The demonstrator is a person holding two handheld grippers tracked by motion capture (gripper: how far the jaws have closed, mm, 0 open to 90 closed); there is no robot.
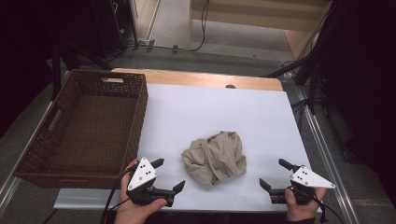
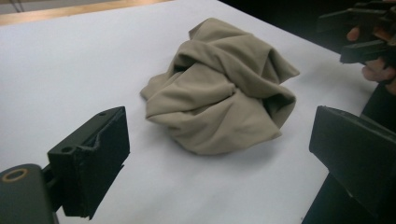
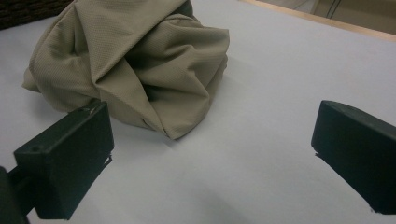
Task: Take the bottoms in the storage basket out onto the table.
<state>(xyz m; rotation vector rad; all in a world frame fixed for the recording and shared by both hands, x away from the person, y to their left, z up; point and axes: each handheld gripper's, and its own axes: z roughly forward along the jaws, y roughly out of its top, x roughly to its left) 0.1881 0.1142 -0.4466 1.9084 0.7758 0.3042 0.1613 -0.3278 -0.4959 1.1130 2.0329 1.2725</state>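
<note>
One basket in high view

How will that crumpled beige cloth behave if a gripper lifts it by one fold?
The beige cloth lies in soft, loose folds, so it will probably droop and unfurl rather than keep its shape. It looks thin, likely light. Pushed across the smooth white table cover, it would probably bunch or slide.

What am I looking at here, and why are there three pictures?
A person sits at a table holding a hand-held two-jaw tool in each hand: the left tool and the right tool. One picture comes from a camera above, looking down. The other two come from small cameras riding on each tool, looking along its black jaws. A crumpled beige cloth lies in the middle, and a brown wicker basket stands at the left. Both tools are open and hold nothing.
</note>
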